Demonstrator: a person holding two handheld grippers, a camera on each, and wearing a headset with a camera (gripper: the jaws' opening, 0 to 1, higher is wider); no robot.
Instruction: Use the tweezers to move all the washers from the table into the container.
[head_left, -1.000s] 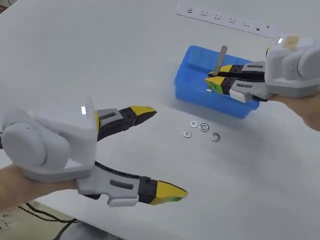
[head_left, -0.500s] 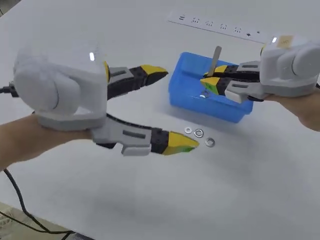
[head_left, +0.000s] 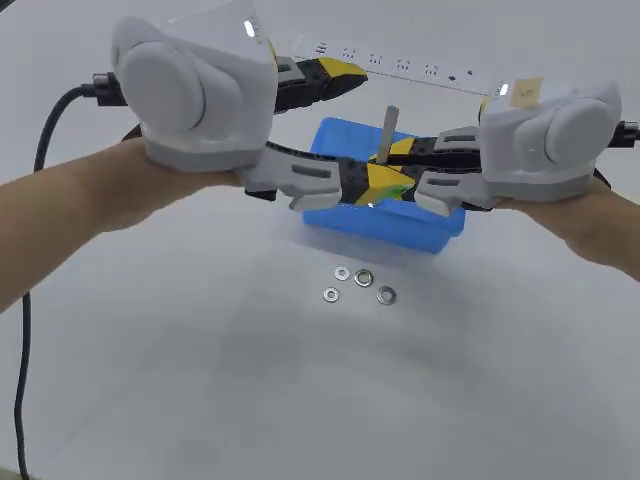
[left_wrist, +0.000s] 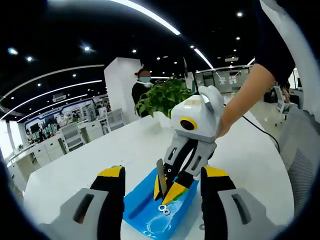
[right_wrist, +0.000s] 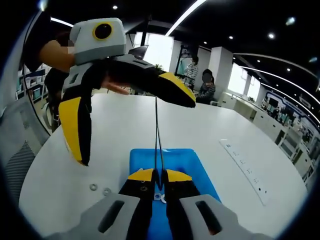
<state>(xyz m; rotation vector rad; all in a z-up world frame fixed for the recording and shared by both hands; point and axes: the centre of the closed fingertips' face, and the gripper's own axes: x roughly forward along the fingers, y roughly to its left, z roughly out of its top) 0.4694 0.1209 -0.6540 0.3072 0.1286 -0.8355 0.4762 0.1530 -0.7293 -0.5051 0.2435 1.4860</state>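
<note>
Clamped on the tweezers (head_left: 388, 133), the right tool (right_wrist: 160, 177) hangs over the container (head_left: 350, 225), seemingly at drop-off, with the left tool (left_wrist: 163, 175) gaping wide opposite it; next the tips must reach the four washers (head_left: 362, 279) on the table (head_left: 200, 350) beside and below it.

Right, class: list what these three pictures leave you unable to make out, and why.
Right gripper view: tweezers tips, buried between the shut right tongs.
Head view: container floor, covered by left tongs and right tongs.
Left gripper view: washers inside the container, too small to count.
</note>
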